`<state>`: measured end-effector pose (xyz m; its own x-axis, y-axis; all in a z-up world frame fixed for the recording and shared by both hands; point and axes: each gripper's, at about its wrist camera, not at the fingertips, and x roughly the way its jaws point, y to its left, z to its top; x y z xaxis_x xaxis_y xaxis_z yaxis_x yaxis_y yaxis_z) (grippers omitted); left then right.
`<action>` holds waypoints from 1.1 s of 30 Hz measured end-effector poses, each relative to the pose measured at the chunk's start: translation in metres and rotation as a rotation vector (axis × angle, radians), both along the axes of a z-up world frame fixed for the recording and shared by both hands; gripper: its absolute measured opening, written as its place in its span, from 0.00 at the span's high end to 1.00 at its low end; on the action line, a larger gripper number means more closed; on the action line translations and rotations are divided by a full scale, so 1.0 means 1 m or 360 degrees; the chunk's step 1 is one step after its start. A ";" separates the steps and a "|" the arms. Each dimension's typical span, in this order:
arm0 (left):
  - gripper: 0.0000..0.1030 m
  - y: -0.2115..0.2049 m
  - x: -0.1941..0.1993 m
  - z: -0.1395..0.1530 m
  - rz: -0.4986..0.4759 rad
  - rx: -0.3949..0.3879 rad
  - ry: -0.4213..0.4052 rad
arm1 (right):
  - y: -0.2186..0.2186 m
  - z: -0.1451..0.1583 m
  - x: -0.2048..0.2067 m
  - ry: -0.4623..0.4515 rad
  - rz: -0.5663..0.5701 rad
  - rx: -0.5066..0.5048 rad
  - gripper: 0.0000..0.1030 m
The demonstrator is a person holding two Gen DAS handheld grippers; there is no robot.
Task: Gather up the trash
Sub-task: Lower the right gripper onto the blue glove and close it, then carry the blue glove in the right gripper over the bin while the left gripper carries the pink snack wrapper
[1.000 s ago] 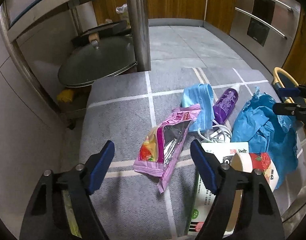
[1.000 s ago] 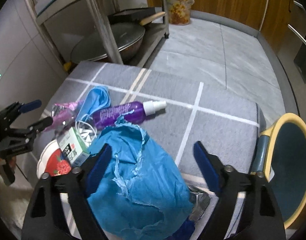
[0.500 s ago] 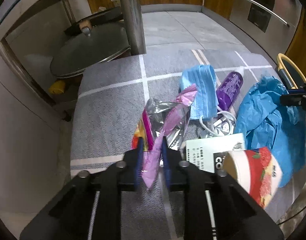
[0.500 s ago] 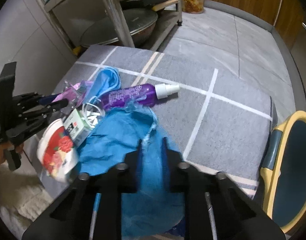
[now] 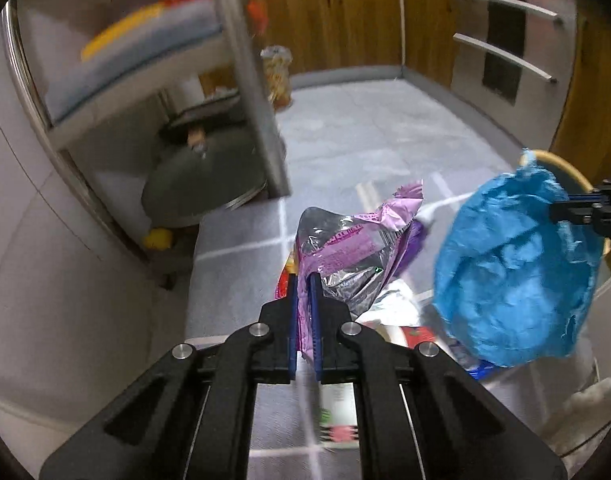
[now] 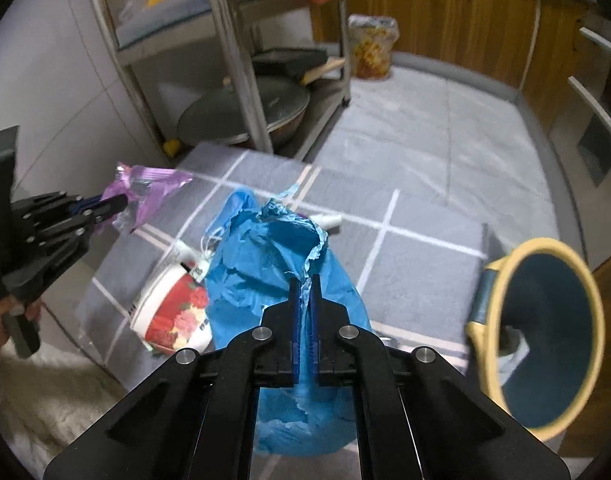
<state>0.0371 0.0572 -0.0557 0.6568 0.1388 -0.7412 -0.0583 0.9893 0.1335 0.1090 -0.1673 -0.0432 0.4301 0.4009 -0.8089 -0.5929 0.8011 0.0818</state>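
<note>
My left gripper [image 5: 303, 282] is shut on a pink and silver snack wrapper [image 5: 345, 248], lifted off the grey mat [image 5: 233, 264]. From the right wrist the same wrapper [image 6: 145, 188] hangs from the left gripper [image 6: 121, 202]. My right gripper [image 6: 304, 286] is shut on a crumpled blue plastic bag [image 6: 273, 256], which hangs in the air [image 5: 513, 272]. On the mat lie a red flowered paper cup [image 6: 173, 316], a blue face mask [image 6: 235, 208], a white-capped purple spray bottle [image 6: 329, 221] mostly hidden, and a small carton [image 5: 337, 420].
A yellow-rimmed dark bin [image 6: 545, 340] stands right of the mat. A steel rack [image 6: 233, 60] with a lidded pan [image 6: 245, 116] is behind the mat. A bagged waste bin [image 6: 371, 46] stands by the wooden cabinets. A white fluffy rug [image 6: 45, 392] lies at the near left.
Both grippers went from open to shut, the left on the snack wrapper, the right on the blue bag. Both then rose, lifting their items off the mat.
</note>
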 end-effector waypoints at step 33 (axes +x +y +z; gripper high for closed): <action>0.95 -0.230 0.043 0.060 -0.0560 -0.0202 -0.0232 | -0.231 0.051 0.018 -0.0357 -0.0923 0.0239 0.95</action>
<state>0.0802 -0.1731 0.0040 0.7475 -0.1999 -0.6334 0.2776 0.9604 0.0245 0.1268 -0.3983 0.0080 0.7636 0.1541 -0.6271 -0.0819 0.9864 0.1427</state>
